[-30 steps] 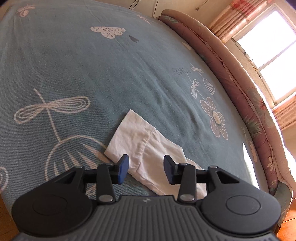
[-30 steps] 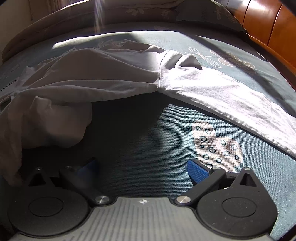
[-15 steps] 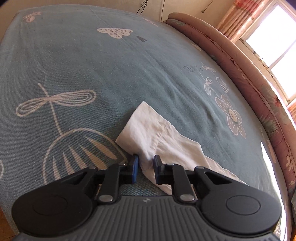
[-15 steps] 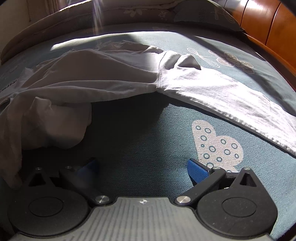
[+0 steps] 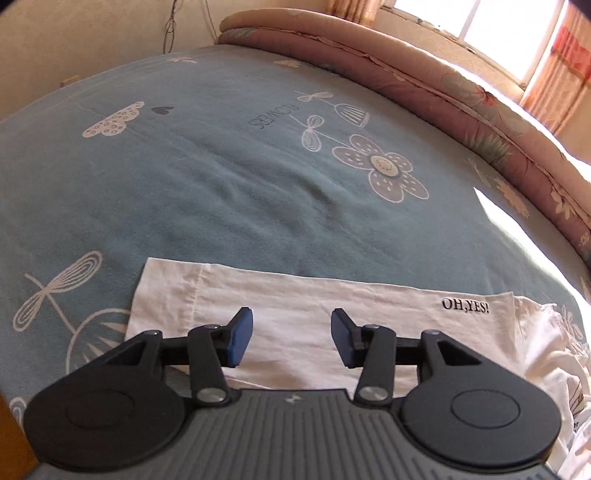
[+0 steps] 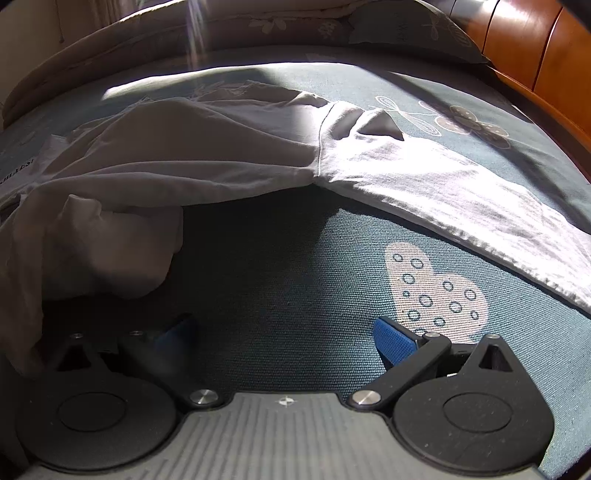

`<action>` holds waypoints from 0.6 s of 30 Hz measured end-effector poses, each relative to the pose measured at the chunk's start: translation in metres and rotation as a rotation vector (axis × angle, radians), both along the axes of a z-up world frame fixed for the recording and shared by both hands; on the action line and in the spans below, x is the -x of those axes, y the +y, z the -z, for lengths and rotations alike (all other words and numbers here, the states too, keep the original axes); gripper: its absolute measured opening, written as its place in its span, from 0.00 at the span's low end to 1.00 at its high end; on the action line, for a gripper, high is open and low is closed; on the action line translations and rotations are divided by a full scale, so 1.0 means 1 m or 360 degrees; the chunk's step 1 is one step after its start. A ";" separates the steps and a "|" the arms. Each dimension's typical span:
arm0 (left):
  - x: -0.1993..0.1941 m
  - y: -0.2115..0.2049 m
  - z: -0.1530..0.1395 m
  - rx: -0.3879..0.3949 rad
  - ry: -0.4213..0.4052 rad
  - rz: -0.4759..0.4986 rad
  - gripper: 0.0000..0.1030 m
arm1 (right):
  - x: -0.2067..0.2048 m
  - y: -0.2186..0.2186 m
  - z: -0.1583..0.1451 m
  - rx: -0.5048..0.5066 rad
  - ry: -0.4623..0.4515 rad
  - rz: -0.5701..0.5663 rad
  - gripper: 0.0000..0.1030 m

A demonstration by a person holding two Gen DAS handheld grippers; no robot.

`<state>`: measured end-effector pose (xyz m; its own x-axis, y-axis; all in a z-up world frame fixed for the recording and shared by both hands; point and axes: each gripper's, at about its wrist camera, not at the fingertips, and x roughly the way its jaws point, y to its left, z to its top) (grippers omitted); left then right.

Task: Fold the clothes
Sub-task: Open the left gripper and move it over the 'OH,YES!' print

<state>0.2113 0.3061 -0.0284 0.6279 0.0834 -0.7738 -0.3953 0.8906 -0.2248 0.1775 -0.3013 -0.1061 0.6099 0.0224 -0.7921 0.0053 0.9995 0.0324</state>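
The bed [image 5: 207, 192] fills both views, covered by a blue-green sheet printed with pale flowers, dragonflies and dotted hearts. A floral quilt [image 5: 461, 99] is rolled along its far edge below a bright window [image 5: 491, 33] with a red-patterned curtain [image 5: 565, 55]. In the right wrist view a polished wooden headboard [image 6: 532, 48] stands at the upper right, beyond a pillow [image 6: 406, 26].

The white shirt [image 6: 207, 155] lies on the bed. In the right wrist view its body is rumpled and partly in shade, bunched into a hanging fold at the left, while one part runs flat toward the right edge with a stitched hem. In the left wrist view a sleeve [image 5: 295, 306] is laid out flat and straight across the sheet, cuff end at the left, with the black words "OH,YES!" [image 5: 466, 305] printed near the right end.

The left gripper [image 5: 291, 341] hangs above the sleeve. Its jaws are opening, well apart, with the cloth seen between them from above but not pinched by either blue pad.

The right gripper [image 6: 284, 339] sits low over bare sheet beside a dotted heart print [image 6: 436, 291]. Its jaws are spread wide and hold nothing; the shirt's bunched fold hangs just beside its left finger.
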 end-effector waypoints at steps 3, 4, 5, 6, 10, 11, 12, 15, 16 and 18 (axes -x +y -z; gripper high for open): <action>-0.042 -0.071 0.007 -0.0013 0.0005 0.0339 0.48 | 0.000 0.000 0.000 0.0002 0.0002 0.0003 1.00; -0.051 -0.093 0.012 -0.0016 -0.0001 0.0434 0.49 | 0.000 0.001 0.000 0.0003 0.0001 0.0004 1.00; -0.062 -0.117 0.018 -0.0023 -0.0009 0.0526 0.51 | 0.000 0.001 0.000 0.0003 -0.0001 0.0004 1.00; -0.069 -0.133 0.024 -0.0037 -0.0005 0.0586 0.52 | 0.000 0.001 0.000 0.0004 -0.0003 0.0004 1.00; -0.096 -0.187 0.059 -0.0178 0.0019 0.0695 0.54 | 0.001 0.000 0.001 0.0001 -0.0010 0.0003 1.00; -0.100 -0.188 0.062 -0.0260 -0.0006 0.0670 0.54 | 0.001 0.000 0.001 0.0000 -0.0013 0.0001 1.00; -0.103 -0.188 0.065 -0.0344 -0.0033 0.0644 0.55 | 0.001 -0.001 0.001 0.0000 -0.0018 -0.0002 1.00; -0.124 -0.170 0.068 -0.0370 -0.0057 0.0524 0.66 | 0.002 -0.001 0.002 -0.0001 -0.0033 -0.0013 1.00; -0.131 -0.164 0.065 -0.0362 -0.0045 0.0490 0.66 | 0.002 -0.001 0.002 0.0000 -0.0036 -0.0015 1.00; -0.144 -0.165 0.057 -0.0408 0.0032 0.0445 0.60 | 0.001 -0.001 0.003 0.0001 -0.0044 -0.0018 1.00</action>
<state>0.3551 0.1409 -0.0858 0.6389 0.1035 -0.7623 -0.1309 0.9911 0.0248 0.1765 -0.3027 -0.1087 0.6312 0.0292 -0.7750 -0.0070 0.9995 0.0320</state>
